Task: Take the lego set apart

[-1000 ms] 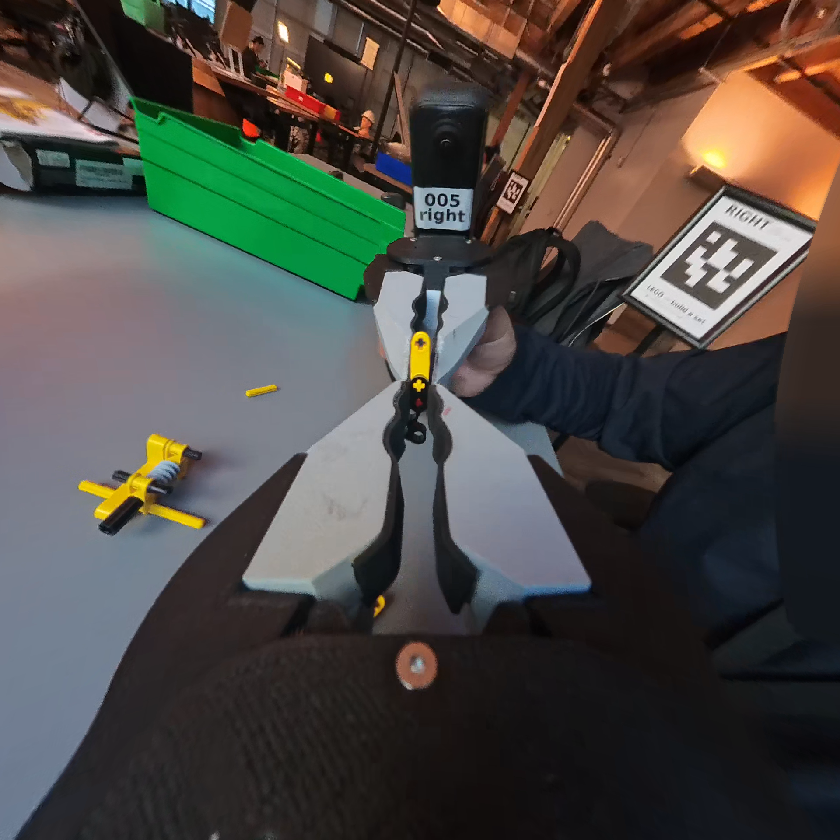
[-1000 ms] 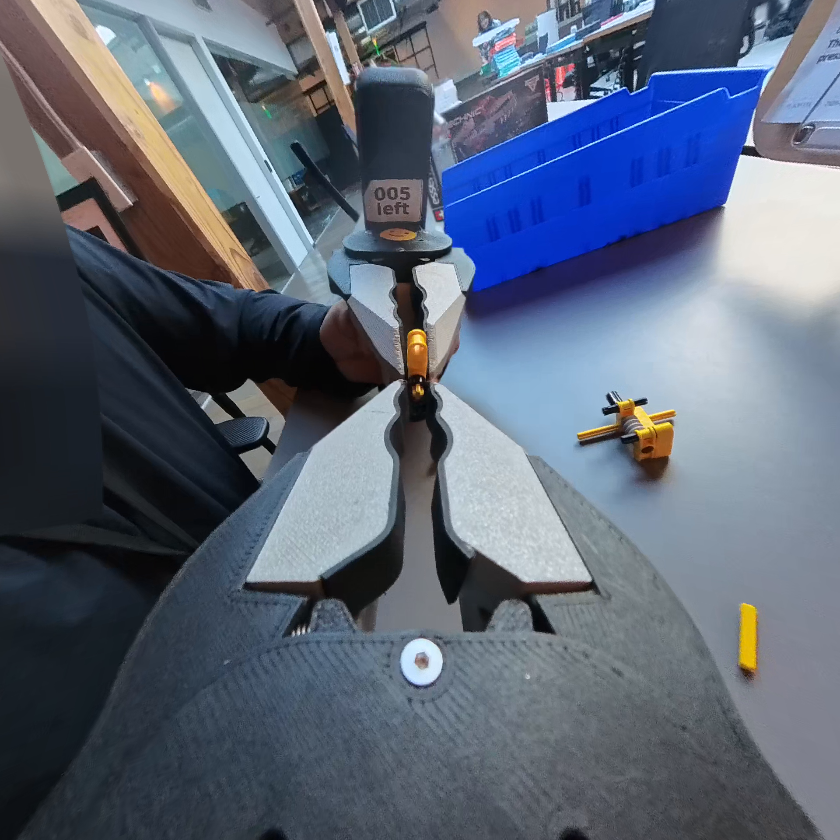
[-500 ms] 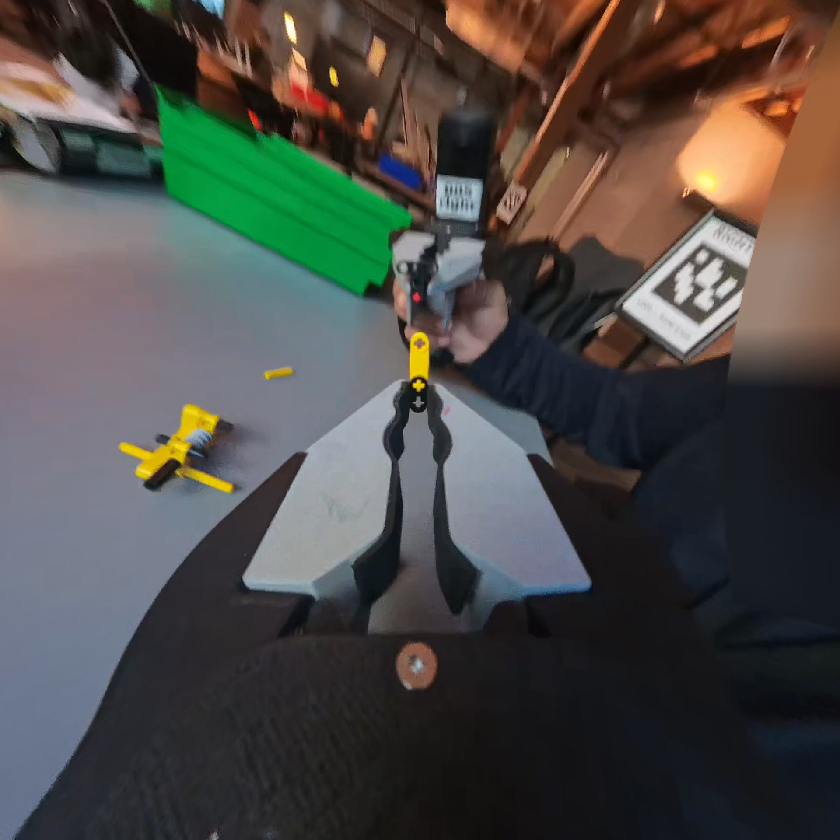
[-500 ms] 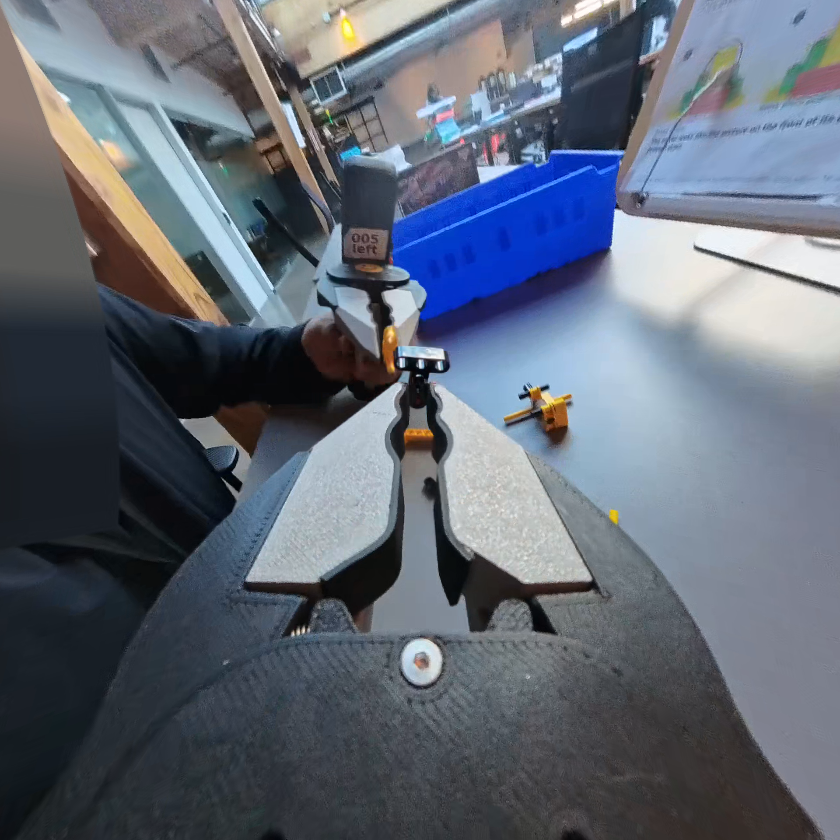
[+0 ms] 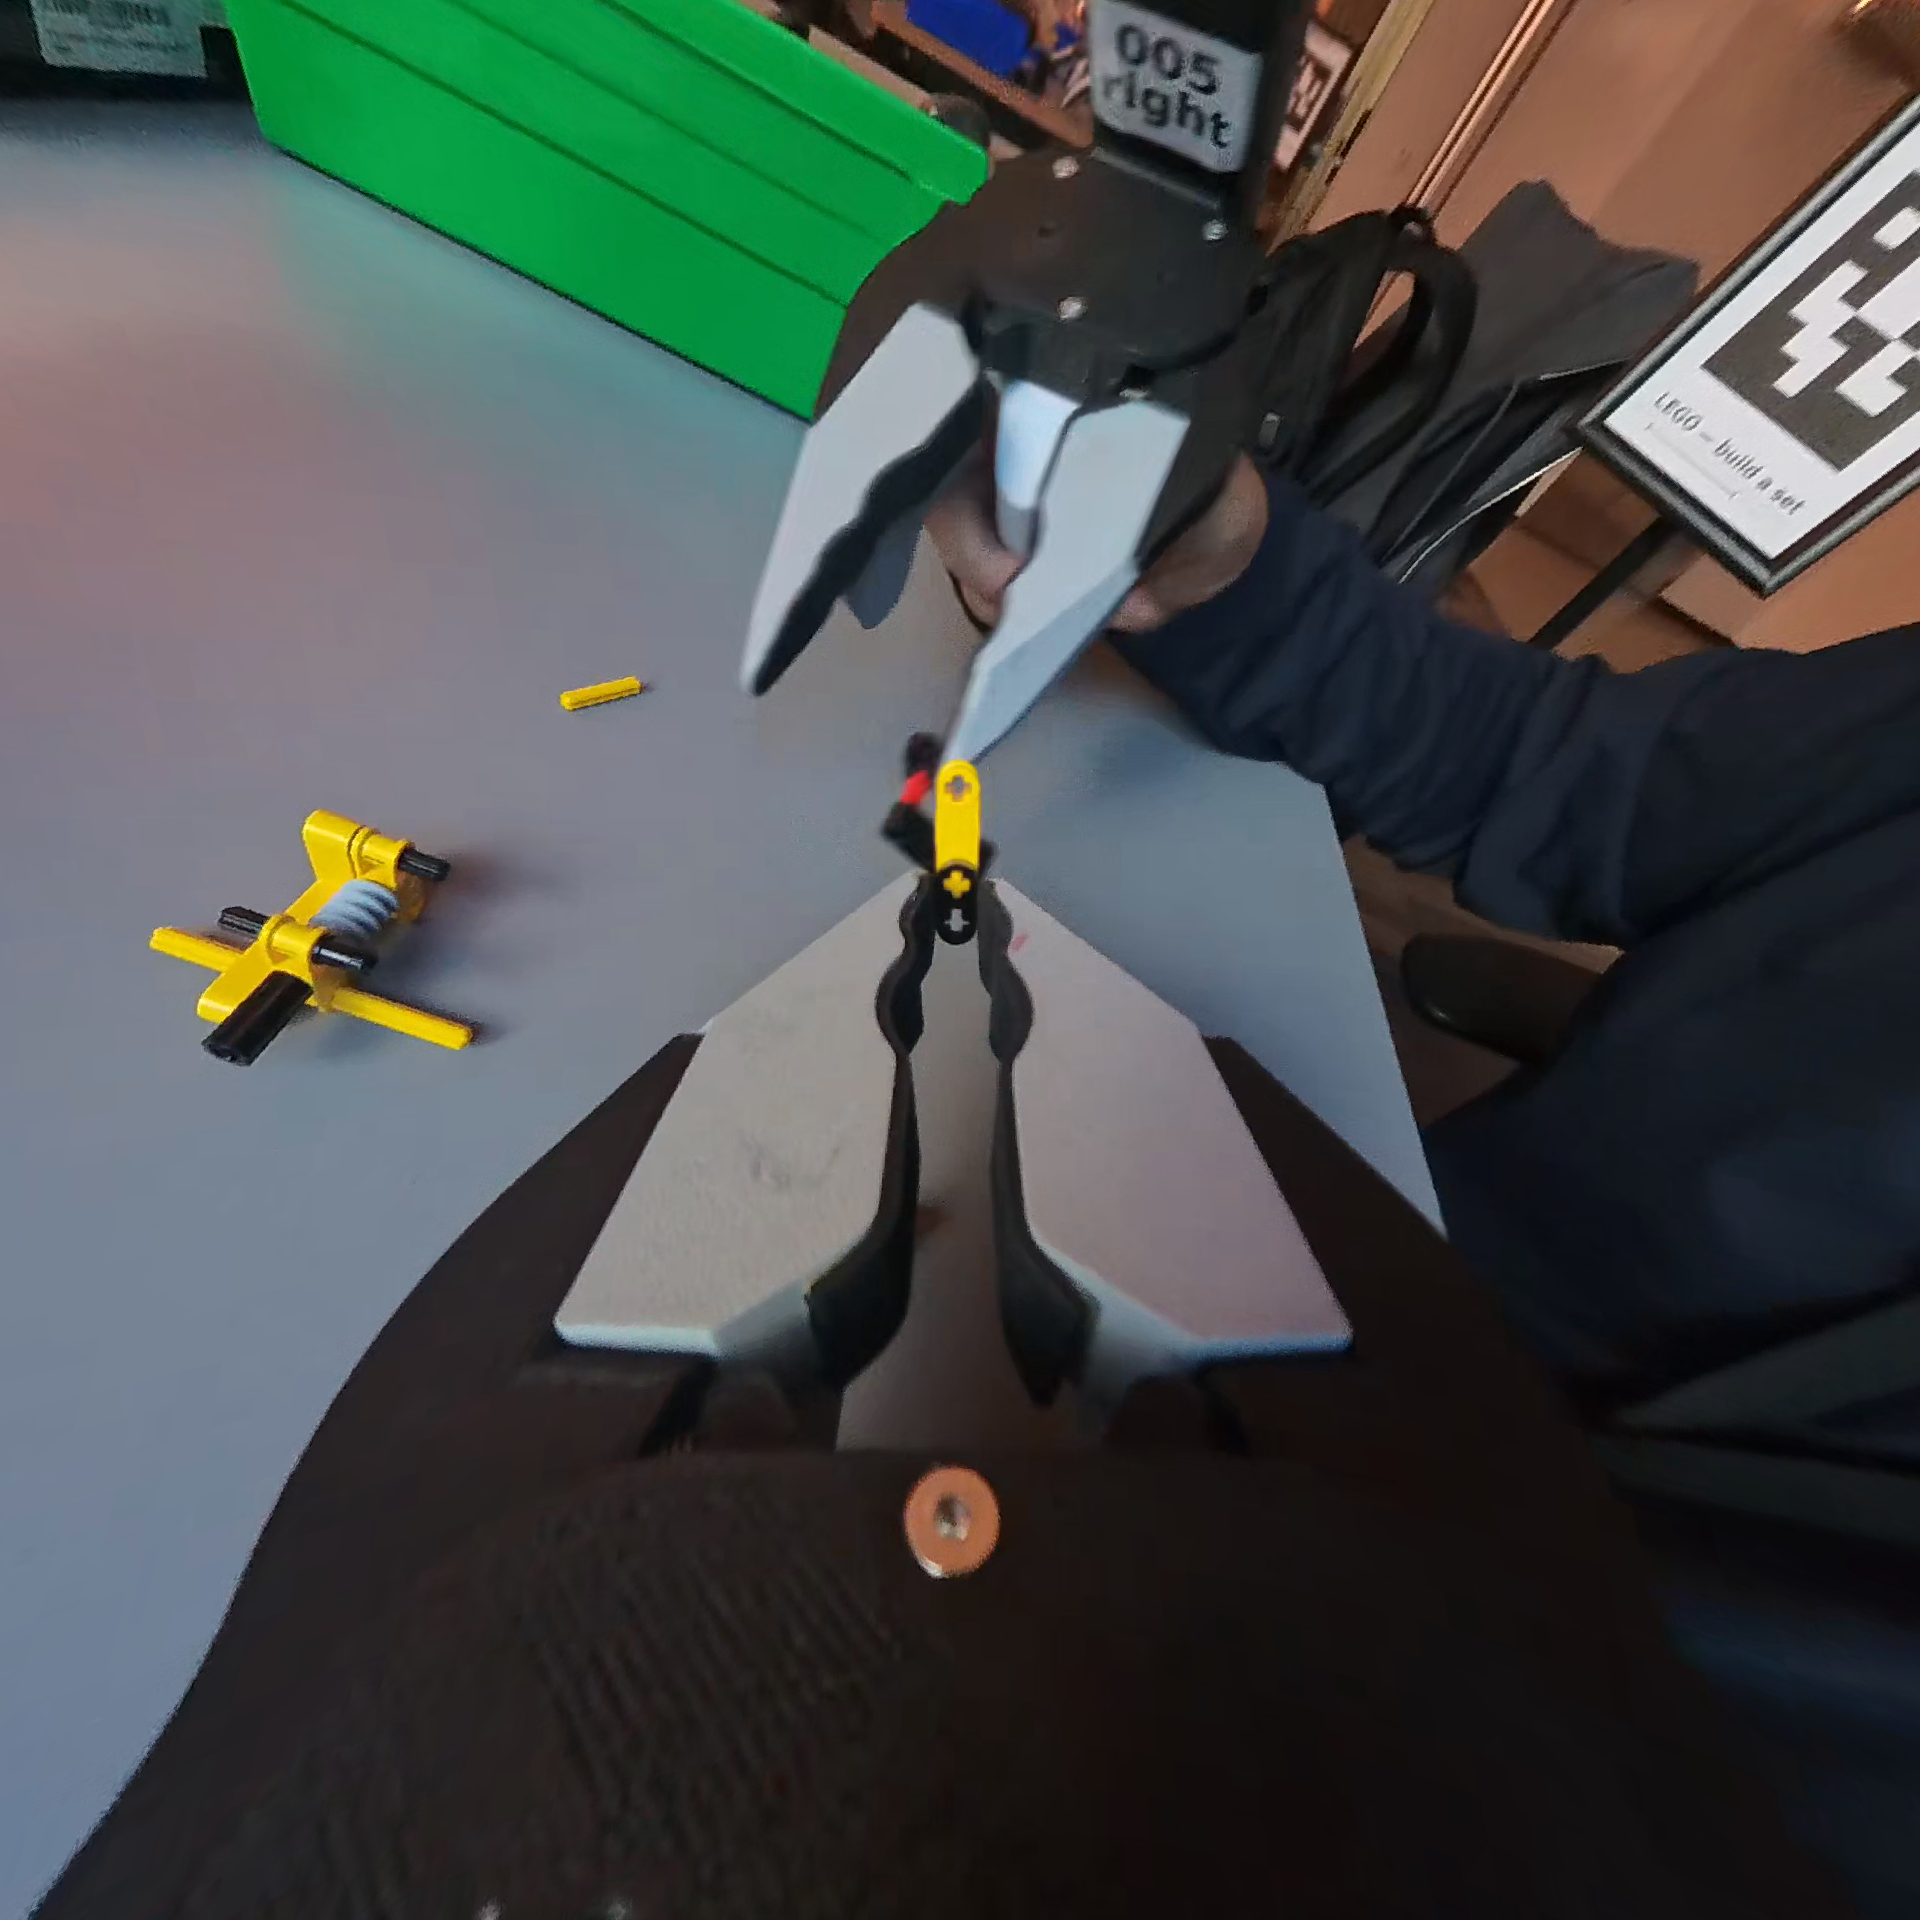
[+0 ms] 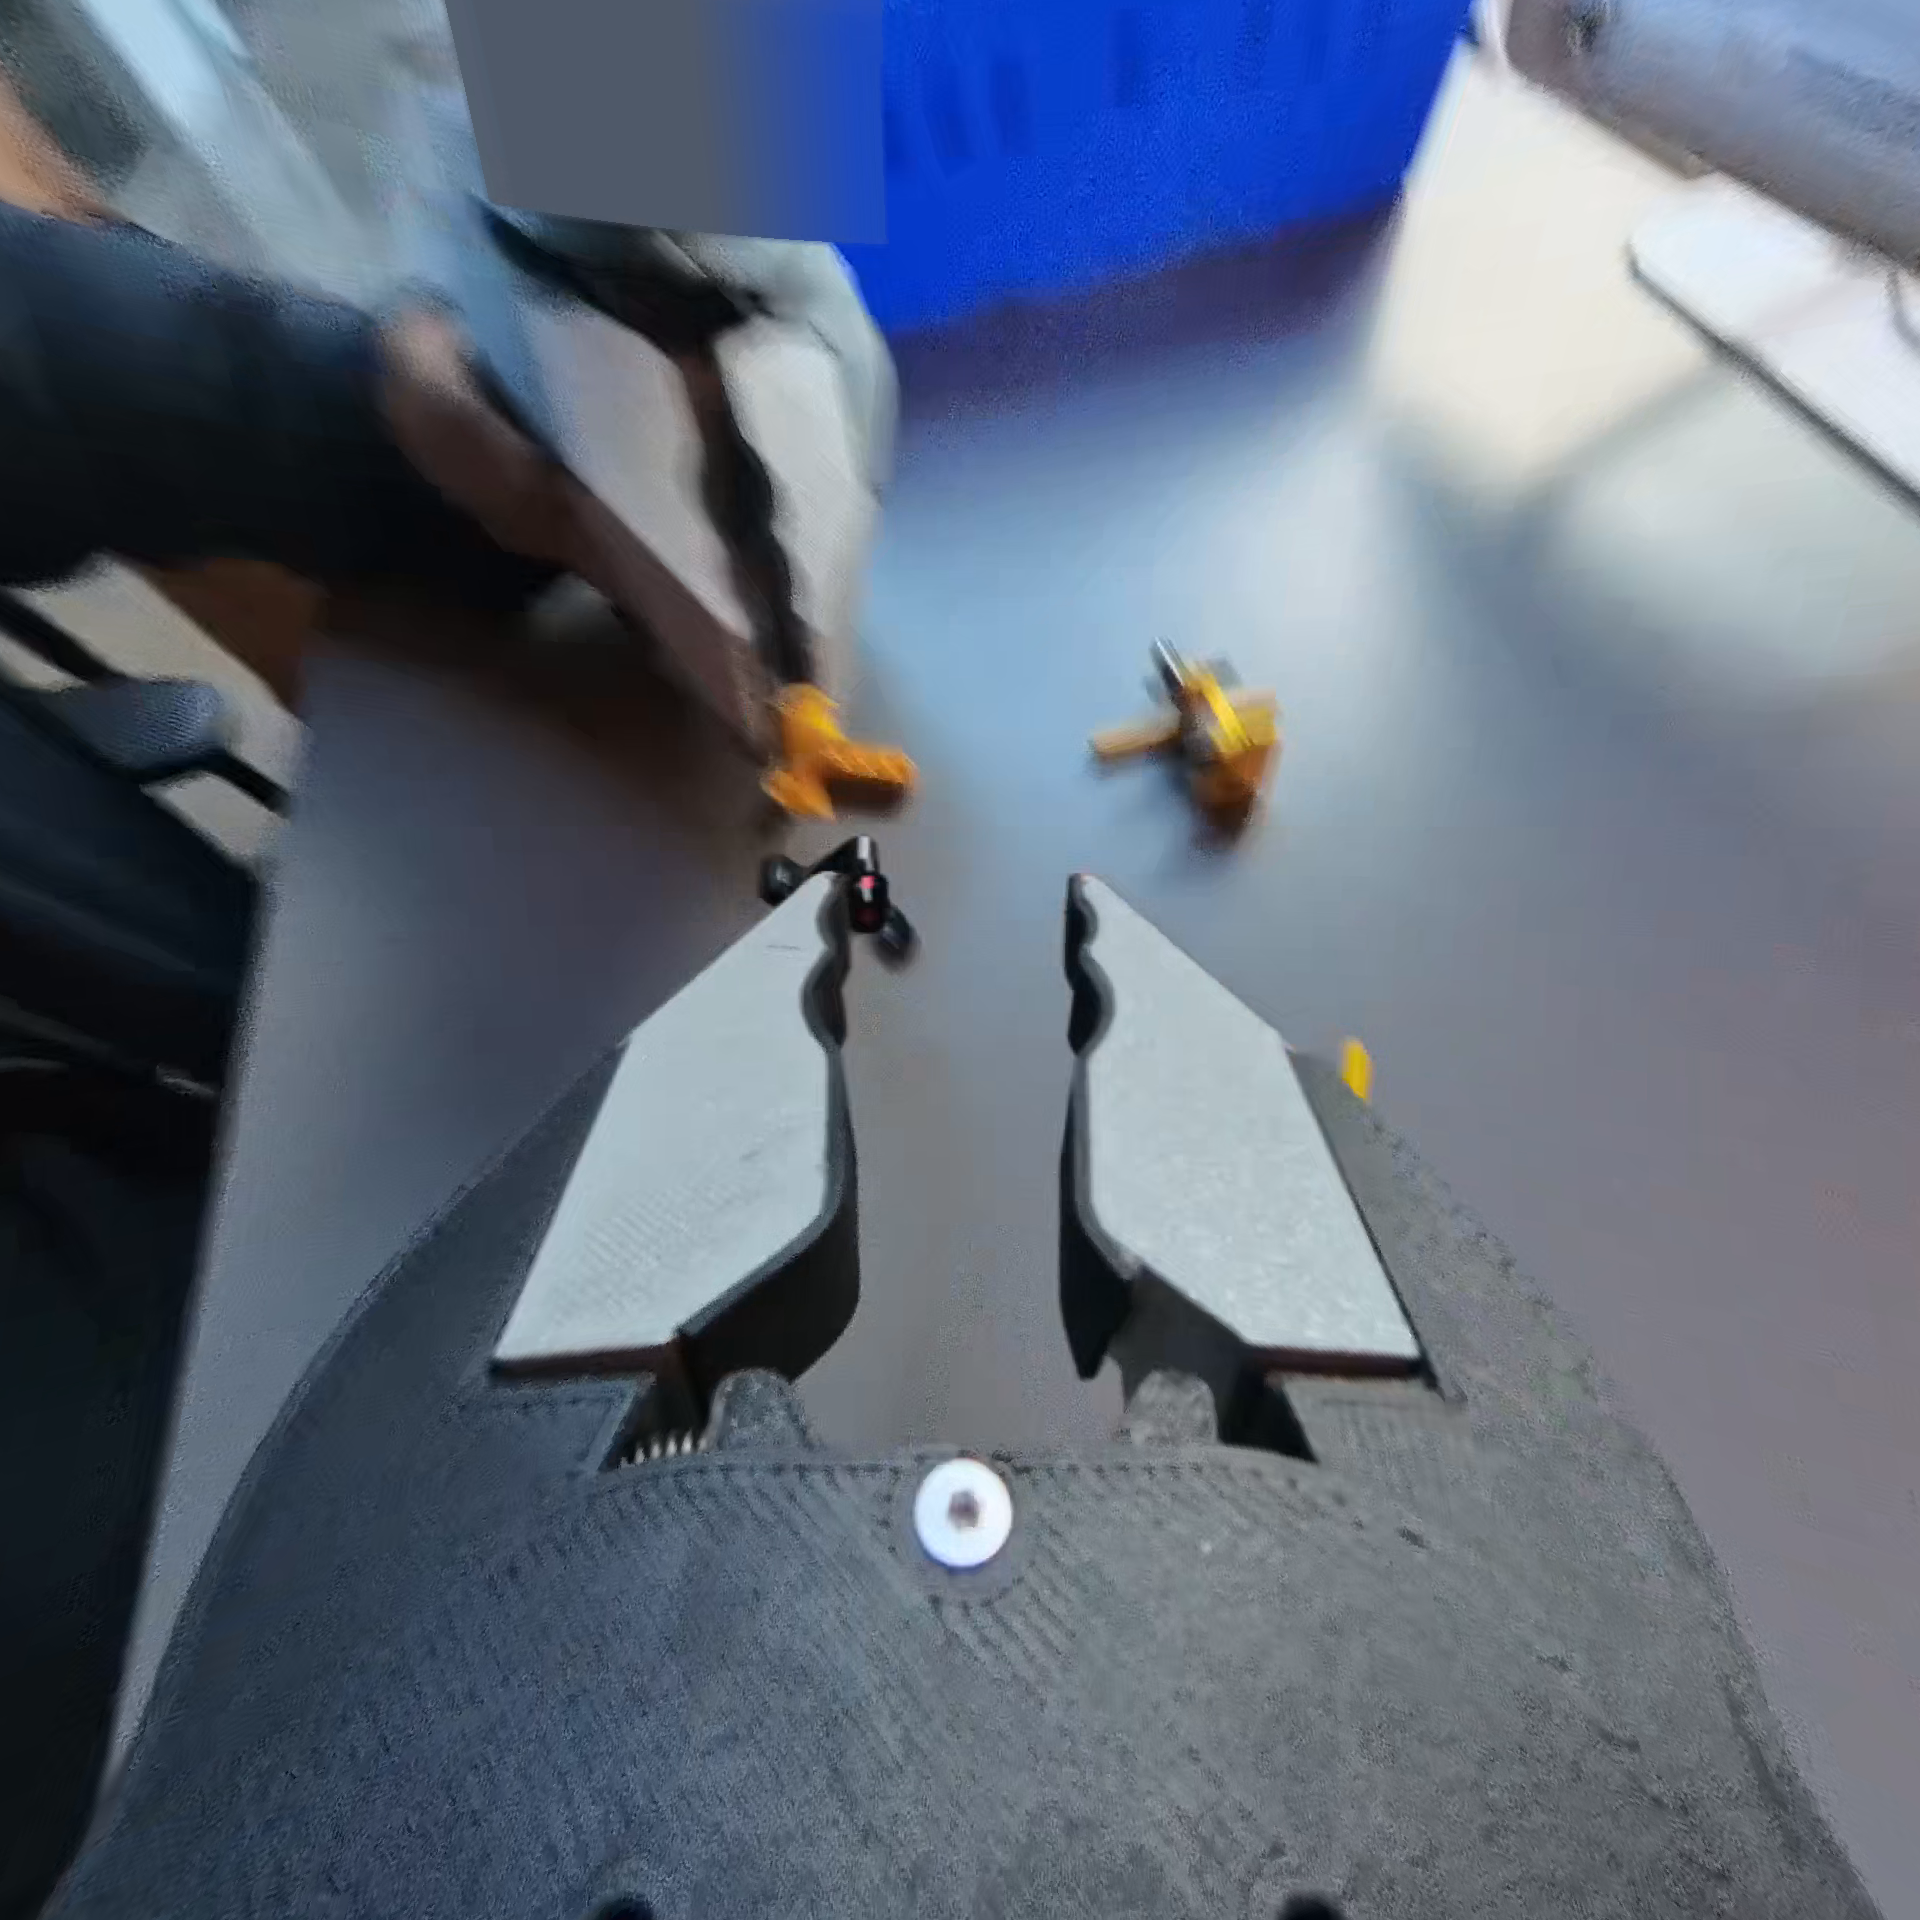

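Observation:
My left gripper (image 5: 951, 904) is shut on a yellow lego beam (image 5: 956, 831) that sticks out past its tips. It shows blurred in the right wrist view (image 6: 774, 675), with the yellow piece (image 6: 831, 764) at its tip. My right gripper (image 6: 948, 891) is open and empty, also seen in the left wrist view (image 5: 862, 717). A small black piece with a red pin (image 6: 860, 896) sits by its left fingertip, just behind the yellow beam (image 5: 912, 800); whether it rests on the table I cannot tell. A yellow lego assembly with black axles (image 5: 301, 935) lies on the grey table (image 5: 312, 520).
A short yellow axle (image 5: 601, 693) lies loose on the table, also by my right gripper's body (image 6: 1354, 1068). A green bin (image 5: 582, 177) stands at the back, a blue bin (image 6: 1143, 135) opposite. The table edge and a person's dark sleeve (image 5: 1455, 707) are at the right.
The grippers pulled apart, splitting the black piece from the yellow beam. The right gripper then came back close, tilted down and opened, letting go of the black piece. The left stays shut.

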Demonstrator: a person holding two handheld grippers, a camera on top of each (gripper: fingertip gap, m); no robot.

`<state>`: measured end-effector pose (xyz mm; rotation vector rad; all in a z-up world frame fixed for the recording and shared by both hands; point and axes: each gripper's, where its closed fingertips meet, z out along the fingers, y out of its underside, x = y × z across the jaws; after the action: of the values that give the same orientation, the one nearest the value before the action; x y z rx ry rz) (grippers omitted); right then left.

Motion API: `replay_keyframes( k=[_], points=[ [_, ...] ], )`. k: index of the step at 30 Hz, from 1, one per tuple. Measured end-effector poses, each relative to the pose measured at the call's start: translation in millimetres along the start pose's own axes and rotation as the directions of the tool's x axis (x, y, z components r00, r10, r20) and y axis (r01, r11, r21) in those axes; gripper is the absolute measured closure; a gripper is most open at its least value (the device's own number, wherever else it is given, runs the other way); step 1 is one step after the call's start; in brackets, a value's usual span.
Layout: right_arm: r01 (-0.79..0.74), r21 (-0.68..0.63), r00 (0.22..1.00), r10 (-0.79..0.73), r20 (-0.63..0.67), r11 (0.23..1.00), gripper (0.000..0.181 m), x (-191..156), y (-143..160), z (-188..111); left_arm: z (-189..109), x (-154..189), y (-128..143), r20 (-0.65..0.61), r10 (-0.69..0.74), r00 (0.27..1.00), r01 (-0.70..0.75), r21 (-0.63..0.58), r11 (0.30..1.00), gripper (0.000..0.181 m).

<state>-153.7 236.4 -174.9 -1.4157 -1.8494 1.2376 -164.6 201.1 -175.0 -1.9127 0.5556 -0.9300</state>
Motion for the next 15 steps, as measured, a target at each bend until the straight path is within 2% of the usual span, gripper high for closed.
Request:
replay_keyframes(
  k=[2, 3, 6, 8, 11, 13, 15],
  points=[
    [0.006, 0.156, 0.994, -0.023, 0.107, 0.988, 0.157, -24.6, -25.7, -2.8, -0.7, -0.2, -2.1, -0.008, -0.008, 1.000, 0.008, 0.015, 1.000, 0.177],
    [-0.018, 0.168, 0.994, -0.001, 0.112, 0.986, 0.161, -25.3, -28.3, -0.4, -0.7, 0.6, -2.6, -0.016, -0.011, 1.000, 0.011, 0.020, 1.000, 0.177],
    [-0.058, 0.092, 0.986, 0.043, 0.161, 0.994, 0.163, -27.7, -18.2, 12.3, 0.2, 5.6, -7.3, -0.044, -0.004, 0.999, 0.006, 0.052, 0.999, 0.177],
    [-0.041, 0.027, 0.995, 0.038, 0.092, 0.999, 0.167, -15.5, -5.3, 12.1, 0.5, -0.2, -4.3, -0.006, -0.006, 1.000, 0.006, 0.031, 1.000, 0.177],
    [-0.071, 0.100, 0.991, 0.060, 0.116, 0.992, 0.164, -15.0, -11.6, 4.7, -3.2, -2.5, -7.0, -0.005, -0.010, 1.000, 0.010, 0.049, 0.999, 0.177],
    [-0.072, 0.024, 0.996, 0.071, 0.058, 0.997, 0.169, -6.0, -0.3, 10.0, -3.6, -7.3, -6.1, 0.020, -0.015, 1.000, 0.015, 0.043, 0.999, 0.177],
    [-0.064, -0.162, 0.996, 0.054, -0.066, 0.985, 0.167, 13.3, 34.4, 16.0, -3.9, -10.3, -5.7, 0.033, -0.028, 0.999, 0.027, 0.042, 0.999, 0.176]
  ],
)
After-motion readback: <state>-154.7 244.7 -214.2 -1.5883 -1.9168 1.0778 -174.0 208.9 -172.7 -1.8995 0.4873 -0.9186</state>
